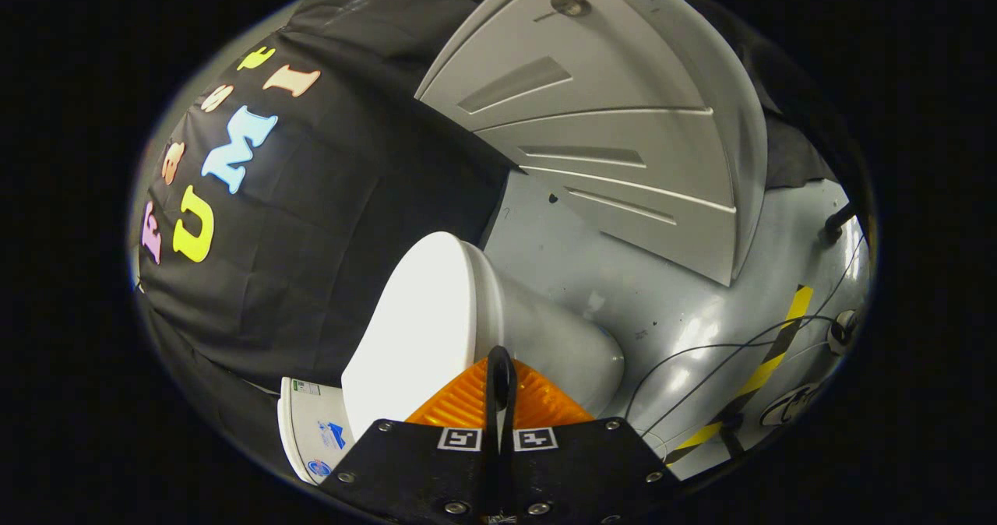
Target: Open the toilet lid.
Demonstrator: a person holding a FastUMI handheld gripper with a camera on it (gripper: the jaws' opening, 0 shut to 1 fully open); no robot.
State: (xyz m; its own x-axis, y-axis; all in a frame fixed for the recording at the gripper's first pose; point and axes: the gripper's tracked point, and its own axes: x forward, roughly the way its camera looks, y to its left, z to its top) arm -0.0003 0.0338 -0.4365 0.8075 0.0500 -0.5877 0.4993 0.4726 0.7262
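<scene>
Tool (499, 377) fingers sit pressed nearly together with only a thin slit between, holding nothing, so with the toilet lid (417, 330) apparently already upright just ahead-left, ease it back until it rests, avoiding the cabinet (607, 128).

The tool (498, 400), fingers closed together, sits just behind the toilet lid (417, 330). Open floor (639, 307) lies beside it; cables (701, 354) and a cabinet (623, 143) obstruct beyond.

Glossy smooth toilet lid (413, 330), matt creased cloth wall (327, 221), shiny grey floor (670, 307), ribbed tool (498, 389) pads.
</scene>
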